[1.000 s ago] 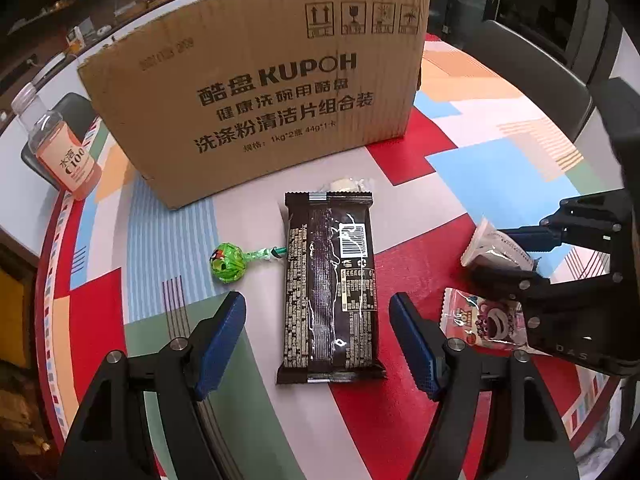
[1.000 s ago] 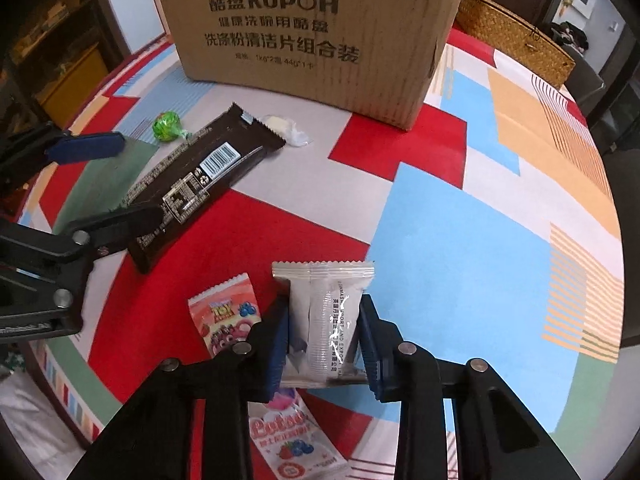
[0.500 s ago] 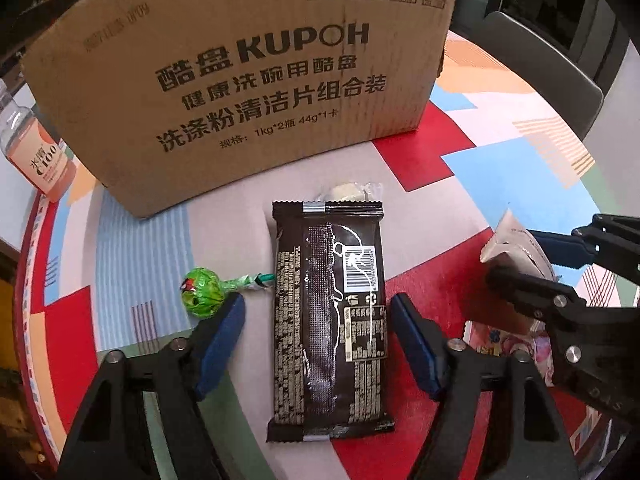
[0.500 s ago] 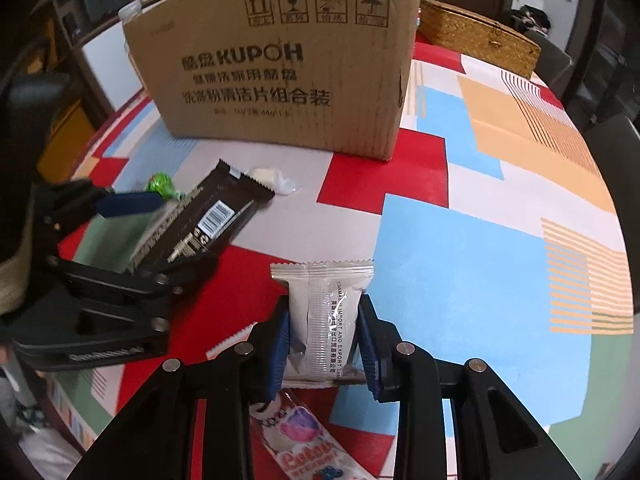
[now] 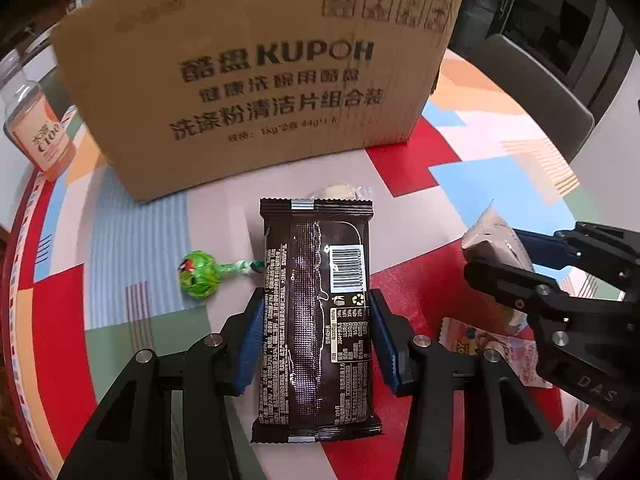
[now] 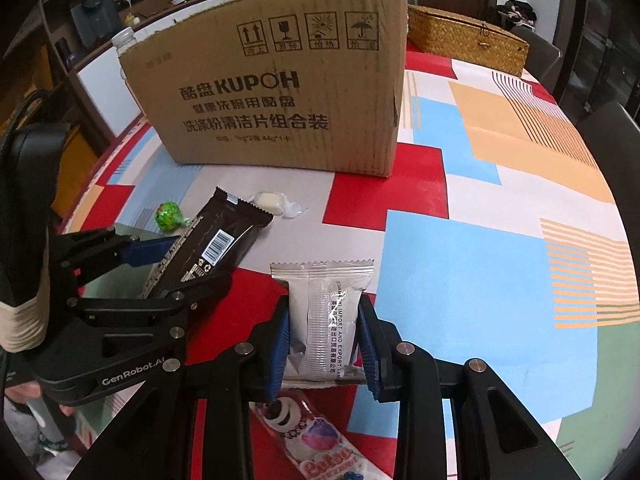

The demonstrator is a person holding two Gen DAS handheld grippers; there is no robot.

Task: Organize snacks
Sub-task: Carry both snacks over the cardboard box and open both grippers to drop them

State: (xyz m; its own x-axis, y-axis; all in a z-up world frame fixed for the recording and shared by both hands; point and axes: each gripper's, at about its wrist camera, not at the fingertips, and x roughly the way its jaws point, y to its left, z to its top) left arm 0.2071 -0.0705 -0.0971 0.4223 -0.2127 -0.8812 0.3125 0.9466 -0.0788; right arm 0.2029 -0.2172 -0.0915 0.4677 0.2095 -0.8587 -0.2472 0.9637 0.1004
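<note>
A dark brown snack pack point(image 5: 316, 280) lies lengthwise on the patterned table. My left gripper point(image 5: 318, 344) straddles its near half; the jaws are closing and the blue pads point(image 5: 252, 340) touch both long edges. In the right wrist view the same pack point(image 6: 216, 240) sits between the left gripper's point(image 6: 172, 264) fingers. My right gripper point(image 6: 324, 340) is shut on a white, part-clear snack packet point(image 6: 326, 312), held upright above the table. That packet point(image 5: 488, 236) and right gripper point(image 5: 492, 256) show at the right of the left wrist view.
A large cardboard box point(image 5: 260, 80) stands behind the snacks. A green lollipop point(image 5: 199, 275) and a small white candy point(image 5: 338, 192) lie near the brown pack. A pink snack pack point(image 6: 316, 440) lies under the right gripper. An orange drink bottle point(image 5: 36, 128) stands far left, a wicker basket point(image 6: 464, 36) far right.
My left gripper's jaws have narrowed from well apart to touching the brown pack's edges, and it has come closer to the pack. The right gripper has raised the white packet a little.
</note>
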